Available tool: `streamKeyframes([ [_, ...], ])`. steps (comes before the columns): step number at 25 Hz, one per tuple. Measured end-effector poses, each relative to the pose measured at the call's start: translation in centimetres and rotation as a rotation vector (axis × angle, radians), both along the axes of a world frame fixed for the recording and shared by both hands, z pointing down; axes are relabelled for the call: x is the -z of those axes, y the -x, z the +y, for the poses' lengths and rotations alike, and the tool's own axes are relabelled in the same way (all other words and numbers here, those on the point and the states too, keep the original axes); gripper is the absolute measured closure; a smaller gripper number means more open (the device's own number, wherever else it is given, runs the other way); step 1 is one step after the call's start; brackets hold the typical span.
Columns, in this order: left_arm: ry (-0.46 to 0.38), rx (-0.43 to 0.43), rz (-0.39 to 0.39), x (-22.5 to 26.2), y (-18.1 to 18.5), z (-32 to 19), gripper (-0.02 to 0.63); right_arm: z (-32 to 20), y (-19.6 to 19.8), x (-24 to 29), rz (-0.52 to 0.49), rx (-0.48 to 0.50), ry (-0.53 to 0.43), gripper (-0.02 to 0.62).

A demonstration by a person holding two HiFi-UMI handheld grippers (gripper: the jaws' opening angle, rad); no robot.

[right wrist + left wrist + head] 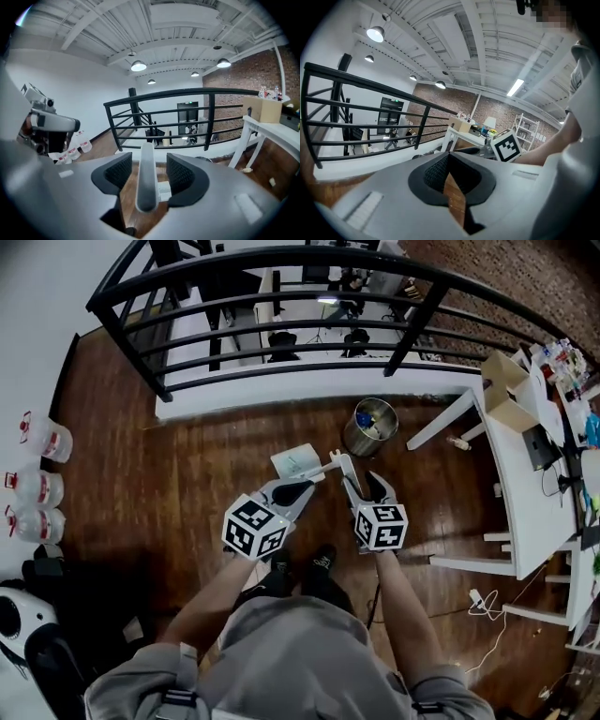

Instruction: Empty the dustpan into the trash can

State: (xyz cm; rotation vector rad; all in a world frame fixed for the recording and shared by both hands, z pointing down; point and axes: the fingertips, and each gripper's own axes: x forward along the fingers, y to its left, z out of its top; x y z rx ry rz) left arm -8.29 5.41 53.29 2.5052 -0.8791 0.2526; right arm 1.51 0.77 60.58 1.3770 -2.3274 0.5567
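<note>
Dustpan (298,461) on the wooden floor (187,474), just short of the trash can (370,427), with its handle between open jaws.

The right gripper (149,173) stands wide around the upright handle (146,180) with a gap on each side, so the pan seems to rest on its own, on the person's side of the trash can and slightly to its left. That placing suits closing on the handle to lift and tip. The left gripper (449,161) is pressed together with nothing in it, farther from the trash can than the pan, probably kept free because one grip should be enough.
</note>
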Motion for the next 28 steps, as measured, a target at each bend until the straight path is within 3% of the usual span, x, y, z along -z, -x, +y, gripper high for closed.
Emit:
streamKeyframes([
  [7,0.025,0.032,-0.055,-1.6,0.6,-1.0,0.604,-2.6,1.6,-3.5,0.060,0.058,0.018,0.401],
  [10,0.034,0.046,-0.105,-3.0,0.3,-1.5,0.604,-2.8,2.0,-3.4,0.099,0.102,0.019,0.471],
  [13,0.047,0.054,-0.126,-3.9,0.1,-1.9,0.604,-3.3,2.1,-3.2,0.122,0.121,0.027,0.473],
  [19,0.057,0.069,-0.133,-4.6,0.1,-2.1,0.604,-3.8,1.8,0.1,0.095,0.157,-0.051,0.477],
  [28,0.066,-0.023,-0.152,-6.0,-4.3,-2.9,0.604,-1.9,-6.8,6.6,0.069,0.112,-0.023,0.476],
])
